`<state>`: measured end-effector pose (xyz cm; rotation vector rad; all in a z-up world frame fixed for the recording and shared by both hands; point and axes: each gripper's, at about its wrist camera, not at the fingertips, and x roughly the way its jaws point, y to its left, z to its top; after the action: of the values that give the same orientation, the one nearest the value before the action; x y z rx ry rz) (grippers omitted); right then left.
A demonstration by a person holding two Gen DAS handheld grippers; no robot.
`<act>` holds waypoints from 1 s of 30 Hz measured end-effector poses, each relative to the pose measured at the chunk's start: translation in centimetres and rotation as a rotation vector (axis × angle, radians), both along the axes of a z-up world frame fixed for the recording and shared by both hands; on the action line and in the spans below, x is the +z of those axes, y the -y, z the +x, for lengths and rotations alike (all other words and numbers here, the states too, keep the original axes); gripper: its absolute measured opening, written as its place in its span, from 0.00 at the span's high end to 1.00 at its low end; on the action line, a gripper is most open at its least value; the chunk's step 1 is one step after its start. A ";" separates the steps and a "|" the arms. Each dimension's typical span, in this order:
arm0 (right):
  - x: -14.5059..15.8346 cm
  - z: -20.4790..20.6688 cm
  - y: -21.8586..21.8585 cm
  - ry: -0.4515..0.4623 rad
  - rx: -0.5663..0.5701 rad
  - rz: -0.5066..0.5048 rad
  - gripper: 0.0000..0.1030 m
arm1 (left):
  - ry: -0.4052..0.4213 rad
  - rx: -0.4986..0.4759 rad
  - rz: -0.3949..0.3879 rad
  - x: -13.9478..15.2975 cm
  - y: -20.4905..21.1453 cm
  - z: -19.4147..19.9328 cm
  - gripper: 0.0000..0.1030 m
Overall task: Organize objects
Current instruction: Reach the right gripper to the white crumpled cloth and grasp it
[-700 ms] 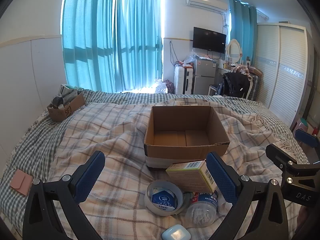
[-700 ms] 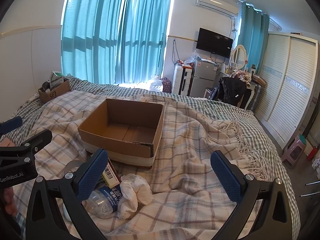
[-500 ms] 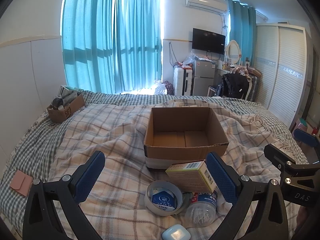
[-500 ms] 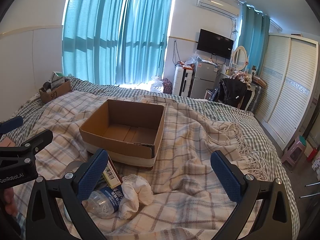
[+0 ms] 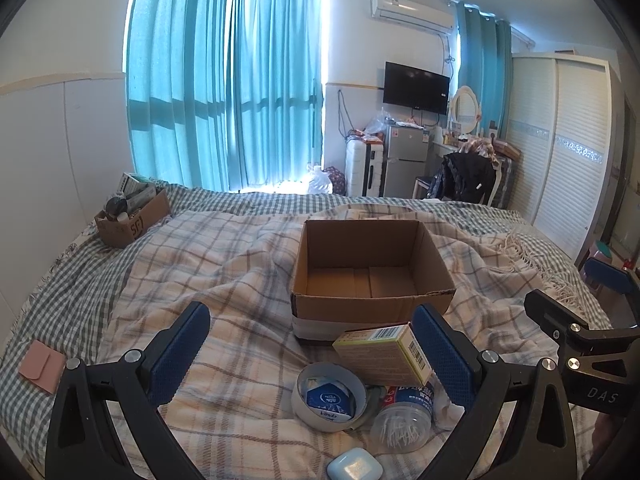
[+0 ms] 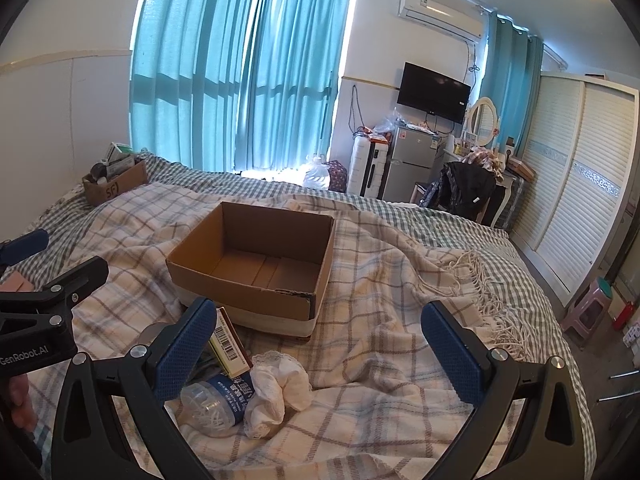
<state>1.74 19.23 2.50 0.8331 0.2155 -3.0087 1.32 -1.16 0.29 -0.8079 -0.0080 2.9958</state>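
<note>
An empty open cardboard box (image 5: 370,280) (image 6: 256,264) sits on the plaid blanket. In front of it lie a small yellow carton (image 5: 382,354) (image 6: 228,342), a roll of tape (image 5: 328,396) with a blue tissue pack inside, a clear plastic bottle (image 5: 404,412) (image 6: 216,398), a crumpled white cloth (image 6: 278,388) and a pale blue case (image 5: 354,464). My left gripper (image 5: 316,356) is open and empty, held above these items. My right gripper (image 6: 320,354) is open and empty, to their right.
A smaller cardboard box (image 5: 132,220) full of items stands at the bed's far left. A pink wallet (image 5: 40,364) lies at the left edge. A wardrobe (image 5: 560,152), fridge and chair stand beyond the bed on the right.
Both views shift very slightly; the grippers stay open and nothing on the bed has moved.
</note>
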 end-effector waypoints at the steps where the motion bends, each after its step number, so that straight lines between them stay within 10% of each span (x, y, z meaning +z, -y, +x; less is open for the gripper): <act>1: 0.0 0.0 0.2 0.001 0.003 0.002 0.00 | 0.001 0.000 0.002 0.0 0.1 0.0 0.00; 15: -0.9 -1.7 1.2 0.055 0.033 0.020 0.04 | 0.073 0.020 0.015 -2.4 2.0 -1.2 0.00; 30: -9.9 -6.5 -1.3 0.335 0.088 -0.047 0.18 | 0.401 -0.042 -0.077 -11.8 -1.1 -4.4 0.00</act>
<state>-4.80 20.55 -7.37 1.2640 0.1690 -2.7260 -3.06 -0.06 -11.52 -1.3817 0.1104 2.7553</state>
